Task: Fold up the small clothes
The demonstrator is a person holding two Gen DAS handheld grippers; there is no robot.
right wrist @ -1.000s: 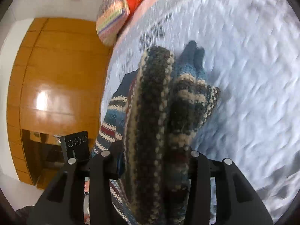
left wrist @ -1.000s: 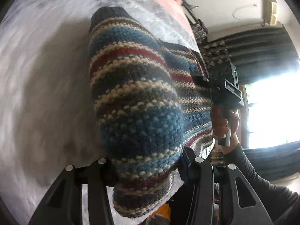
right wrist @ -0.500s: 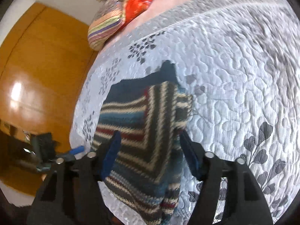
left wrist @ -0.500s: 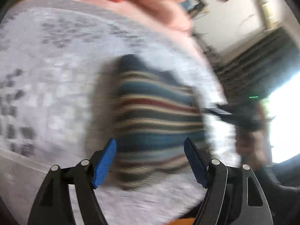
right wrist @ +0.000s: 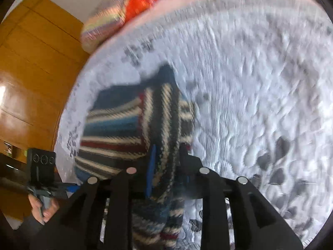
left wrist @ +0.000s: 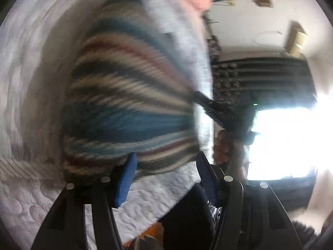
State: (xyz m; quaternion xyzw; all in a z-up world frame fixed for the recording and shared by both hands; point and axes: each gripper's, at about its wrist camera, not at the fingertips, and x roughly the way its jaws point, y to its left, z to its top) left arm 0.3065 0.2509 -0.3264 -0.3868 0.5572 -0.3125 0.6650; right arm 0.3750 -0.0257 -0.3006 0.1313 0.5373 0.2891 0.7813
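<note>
Striped knit sweater (right wrist: 116,129) (folded, blurred)

My left claw (left wrist: 164,175) is showing black arms and ribbed blue pads. The knit sweater (left wrist: 129,104) is running in stripes of blue, cream, dark grey and red. The bedspread (right wrist: 249,83) is looking white, quilted, with grey leaf prints. A pillow (right wrist: 112,23) is glowing orange with pastel stripes. The wardrobe (right wrist: 31,62) is shining amber wood.

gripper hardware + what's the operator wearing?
Both grippers, left and right, are black plastic with silver round screw heads, ribbed blue pads on the fingers. Left handheld unit is a black box with three round marks. Sleeve looks dark.
</note>
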